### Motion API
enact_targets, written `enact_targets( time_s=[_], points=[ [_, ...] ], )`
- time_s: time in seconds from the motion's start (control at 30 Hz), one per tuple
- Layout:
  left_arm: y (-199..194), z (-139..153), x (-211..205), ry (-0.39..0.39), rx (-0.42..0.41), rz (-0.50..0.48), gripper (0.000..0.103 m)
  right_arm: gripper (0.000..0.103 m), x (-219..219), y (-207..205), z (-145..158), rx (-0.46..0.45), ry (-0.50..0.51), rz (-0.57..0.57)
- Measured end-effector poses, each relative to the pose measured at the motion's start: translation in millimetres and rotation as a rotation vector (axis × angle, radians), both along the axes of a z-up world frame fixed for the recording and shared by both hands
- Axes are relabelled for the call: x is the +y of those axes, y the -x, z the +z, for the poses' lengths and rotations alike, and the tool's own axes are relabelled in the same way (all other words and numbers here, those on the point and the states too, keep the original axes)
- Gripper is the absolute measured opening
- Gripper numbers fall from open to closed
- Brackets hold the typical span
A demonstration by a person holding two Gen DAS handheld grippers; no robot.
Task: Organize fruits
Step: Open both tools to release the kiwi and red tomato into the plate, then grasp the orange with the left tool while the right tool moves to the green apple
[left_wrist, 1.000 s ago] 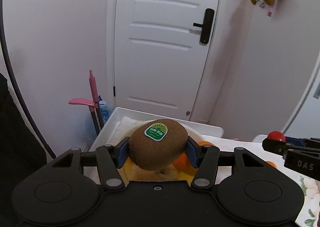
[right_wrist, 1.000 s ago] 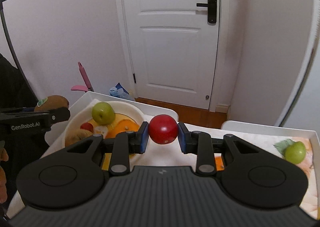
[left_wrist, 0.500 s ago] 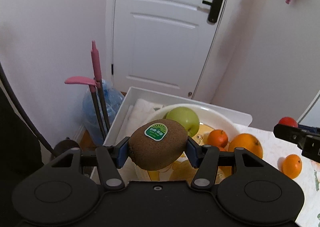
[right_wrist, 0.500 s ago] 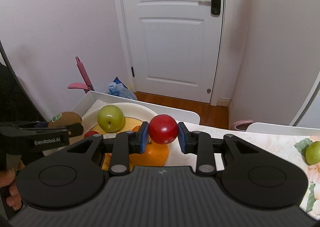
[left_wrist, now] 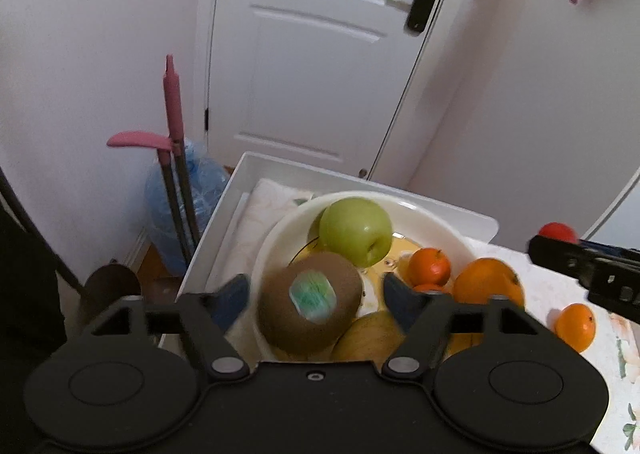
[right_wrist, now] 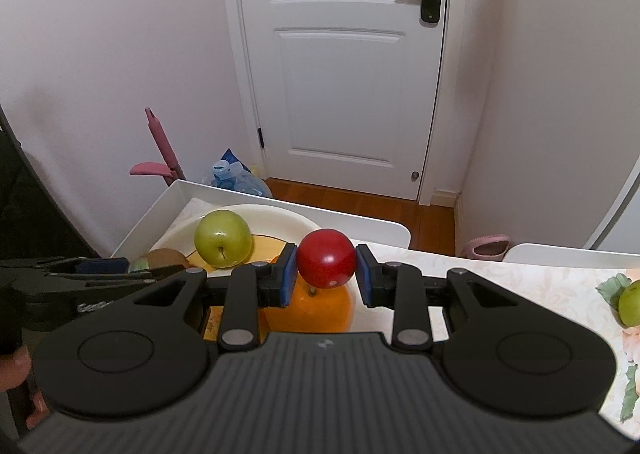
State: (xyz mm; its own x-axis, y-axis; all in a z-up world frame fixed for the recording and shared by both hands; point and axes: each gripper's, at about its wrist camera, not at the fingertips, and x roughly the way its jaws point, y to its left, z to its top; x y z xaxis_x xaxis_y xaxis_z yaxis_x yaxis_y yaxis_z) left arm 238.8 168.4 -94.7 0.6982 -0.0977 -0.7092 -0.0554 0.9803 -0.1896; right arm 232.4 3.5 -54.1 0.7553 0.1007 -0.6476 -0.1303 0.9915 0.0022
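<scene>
Left wrist view: left hand-held gripper (left_wrist: 316,294) jaws opening, kiwi (left_wrist: 310,308) loose between them, long axis 9-to-3, dropping into white bowl (left_wrist: 436,226); green apple (left_wrist: 355,231) at 12.

Right wrist view: right hand-held gripper (right_wrist: 326,270) clamps red fruit (right_wrist: 326,259); bowl (right_wrist: 280,214) at 10, nearer the left gripper.

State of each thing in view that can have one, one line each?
left gripper: jaws opening, pads clear of the kiwi.
kiwi: released, between the jaws over the bowl, blurred.
right gripper: shut on the red fruit.
bowl: holds green apple and oranges.
door: closed.
</scene>
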Motion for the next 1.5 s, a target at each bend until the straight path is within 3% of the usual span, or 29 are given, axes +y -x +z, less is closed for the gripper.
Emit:
enact_targets(
  time_s=[0.03, 0.37, 0.57, 0.87, 0.9, 0.97, 1.03, 1.5],
  points=[
    [1.2, 1.9, -0.9, -0.008, -0.008, -0.004, 0.09, 0.045, 0.6, -1.1, 0.3, 0.0, 0.001, 0.003],
    [13.7, 11.8, 3.6, -0.046, -0.014, -0.004, 0.091, 0.045, 9.6, -26.3, -1.5, 0.027, 0.022, 0.079],
    [18.8, 14.8, 9.8, -0.052, -0.014, 0.013, 0.091, 0.045, 19.1, -53.4, -16.7, 0.055, 0.042, 0.171],
    [24.1, 20.0, 7.1, -0.087, -0.025, 0.003, 0.092, 0.046, 28.7, -76.5, -41.4, 0.085, 0.035, 0.205],
    [24.7, 19.9, 7.2, -0.091, -0.026, 0.001, 0.092, 0.05, 27.4, -76.3, -41.5, 0.08, 0.02, 0.207],
    [25.3, 20.5, 6.9, -0.098, -0.028, -0.002, 0.092, 0.072, 22.7, -72.4, -38.6, 0.063, -0.006, 0.191],
    [26.0, 20.7, 5.8, -0.108, -0.029, -0.006, 0.092, 0.103, 17.3, -64.4, -34.7, 0.027, -0.021, 0.163],
    [34.5, 25.8, -1.4, -0.158, -0.046, -0.023, 0.093, 0.103, 0.8, -35.2, -14.5, 0.014, -0.007, 0.131]
  ],
)
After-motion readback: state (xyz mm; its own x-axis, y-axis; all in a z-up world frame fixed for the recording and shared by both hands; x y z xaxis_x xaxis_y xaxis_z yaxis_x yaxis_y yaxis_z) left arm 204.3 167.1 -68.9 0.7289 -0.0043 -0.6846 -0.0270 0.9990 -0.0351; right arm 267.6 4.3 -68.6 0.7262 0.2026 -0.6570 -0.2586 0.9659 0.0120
